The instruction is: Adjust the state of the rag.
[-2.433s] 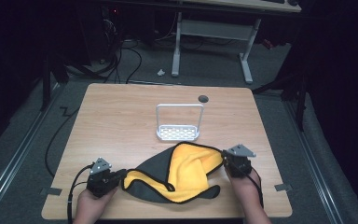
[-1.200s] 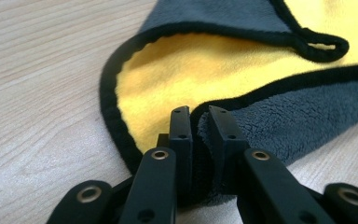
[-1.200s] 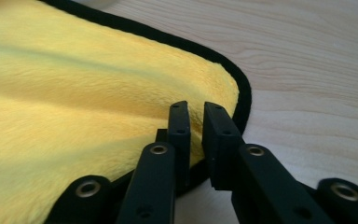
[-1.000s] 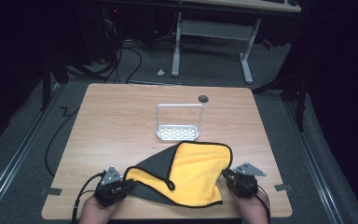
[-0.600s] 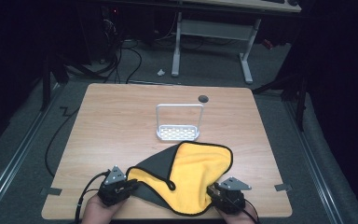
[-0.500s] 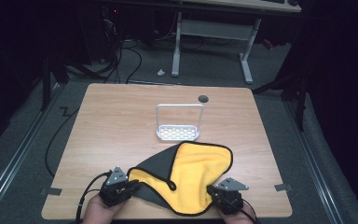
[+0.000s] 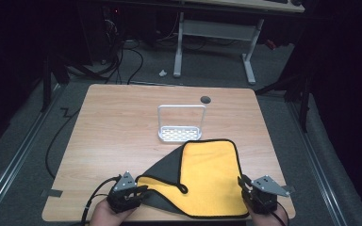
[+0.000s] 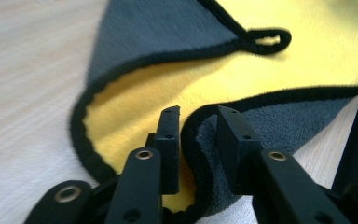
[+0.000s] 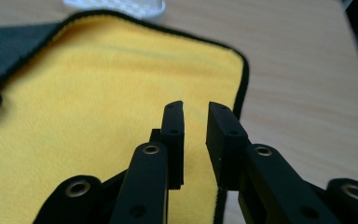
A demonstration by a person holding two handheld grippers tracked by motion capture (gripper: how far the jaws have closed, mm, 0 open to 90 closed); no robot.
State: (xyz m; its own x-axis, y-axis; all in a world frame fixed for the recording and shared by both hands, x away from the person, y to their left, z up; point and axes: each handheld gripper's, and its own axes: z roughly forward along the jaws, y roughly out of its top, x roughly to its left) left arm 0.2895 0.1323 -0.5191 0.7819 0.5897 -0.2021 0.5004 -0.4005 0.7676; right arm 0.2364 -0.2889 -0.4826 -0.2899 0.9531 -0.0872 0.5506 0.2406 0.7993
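We see a wooden bench (image 7: 122,136) taking up the middle of the high view, its pale grain bare across the left half and along the top edge, with a small dark round hole (image 7: 205,99) near its upper right.

Next in size is a microfibre cloth (image 7: 207,176), lying in the lower centre of that frame and reaching the near edge of the bench. It is bright yellow on one face and dark grey on the other, bound all round with a black hem. Its left part is folded over, so a grey triangle shows above a yellow strip, and a small black hanging loop (image 8: 265,37) lies on the yellow, seen upper right in the left gripper view. The yellow nap looks soft and fuzzy in both gripper views.

Just above the cloth's top edge stands a white wire-framed rack (image 7: 180,125) with a perforated base, close to the cloth or touching it; we cannot tell which.

At lower left of the high view, the left gripper (image 8: 196,140) has its fingers (image 8: 169,140) either side of a raised fold of the cloth's hemmed edge, a narrow gap apart, with the hem pinched between them.

At lower right, the right gripper (image 9: 195,140) sits over the cloth's right edge, its fingers (image 9: 223,140) slightly spread with nothing between them.
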